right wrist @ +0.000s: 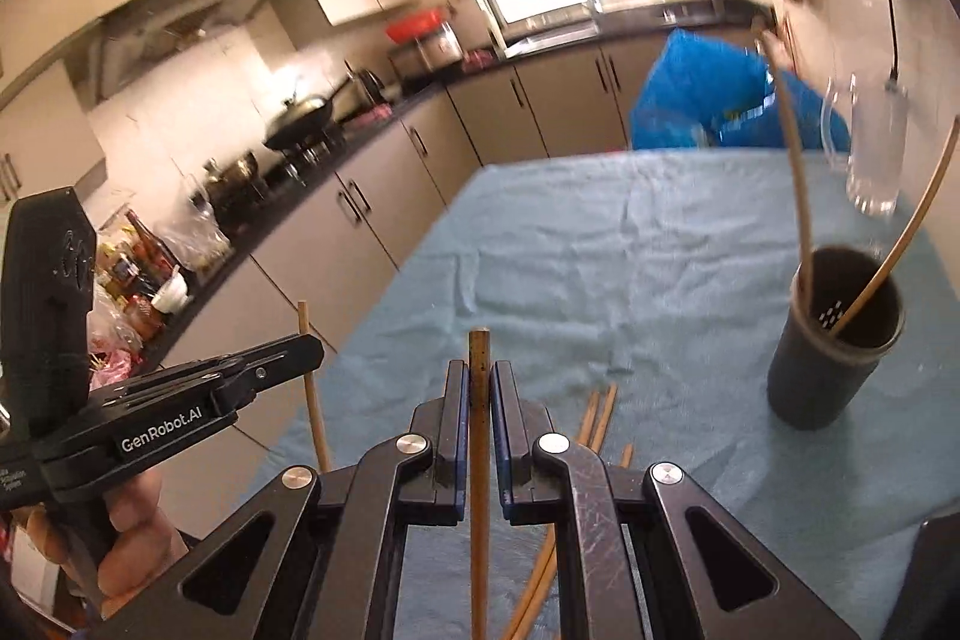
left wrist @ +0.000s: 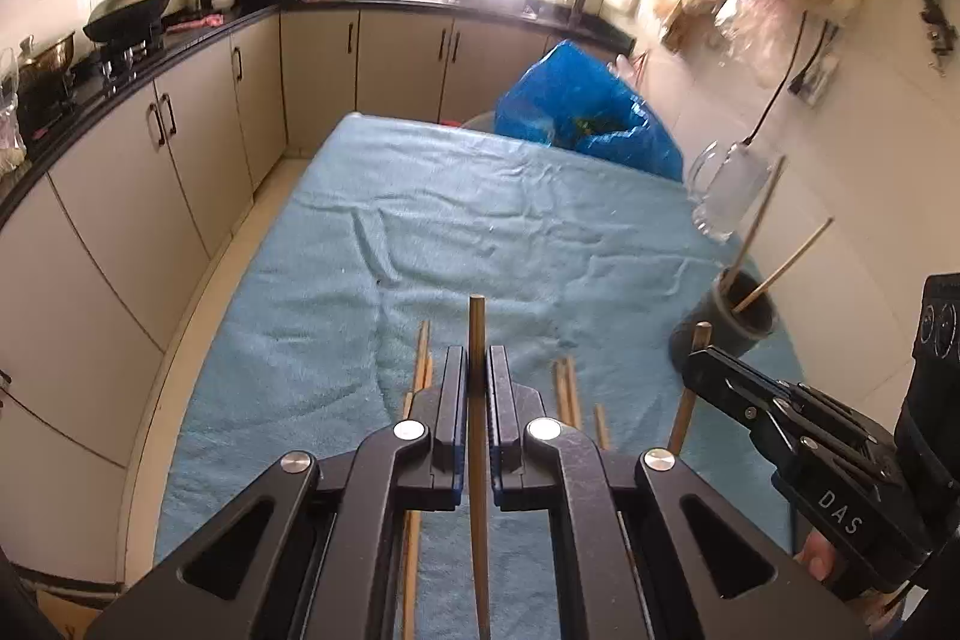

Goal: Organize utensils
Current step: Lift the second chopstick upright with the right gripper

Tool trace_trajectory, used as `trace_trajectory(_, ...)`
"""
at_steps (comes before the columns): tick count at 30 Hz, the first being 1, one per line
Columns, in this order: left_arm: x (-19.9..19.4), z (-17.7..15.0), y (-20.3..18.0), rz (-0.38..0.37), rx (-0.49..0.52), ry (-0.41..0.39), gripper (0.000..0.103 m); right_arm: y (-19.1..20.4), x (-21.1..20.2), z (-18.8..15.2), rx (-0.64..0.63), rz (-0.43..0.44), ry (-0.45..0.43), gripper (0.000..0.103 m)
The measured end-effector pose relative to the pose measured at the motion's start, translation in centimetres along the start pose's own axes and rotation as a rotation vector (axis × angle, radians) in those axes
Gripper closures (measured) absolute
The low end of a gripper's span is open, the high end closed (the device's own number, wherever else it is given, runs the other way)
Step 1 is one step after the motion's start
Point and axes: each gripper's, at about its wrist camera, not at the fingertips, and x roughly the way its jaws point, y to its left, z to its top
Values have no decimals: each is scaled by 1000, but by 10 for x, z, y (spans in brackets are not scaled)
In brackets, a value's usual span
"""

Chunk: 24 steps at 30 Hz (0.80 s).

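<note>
Two chopsticks (right wrist: 801,184) in the holder (right wrist: 834,340); mug (right wrist: 876,148) behind it.

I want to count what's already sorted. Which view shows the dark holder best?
The right wrist view: the holder is near, its open mouth and two chopsticks inside visible. In the left wrist view it sits small at the edge, partly behind the right hand-held gripper.
</note>
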Motion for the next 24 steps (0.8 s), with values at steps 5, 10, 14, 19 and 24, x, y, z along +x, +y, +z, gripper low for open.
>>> trace_trajectory(5,-18,-1,-5,-10,16,-34,98,11,-23,-1,-35,3,-72,95)
trace_trajectory(10,-26,-5,-9,-6,18,-41,98,17,-33,-4,-50,-1,-107,95)
trace_trajectory(14,-31,-6,-12,-11,24,-53,98,17,-38,-4,-51,1,-121,95)
trace_trajectory(19,-35,-6,-13,-17,26,-55,98,15,-39,-6,-55,0,-123,95)
trace_trajectory(24,-37,-6,-13,-19,27,-61,98,18,-43,-7,-57,-1,-133,95)
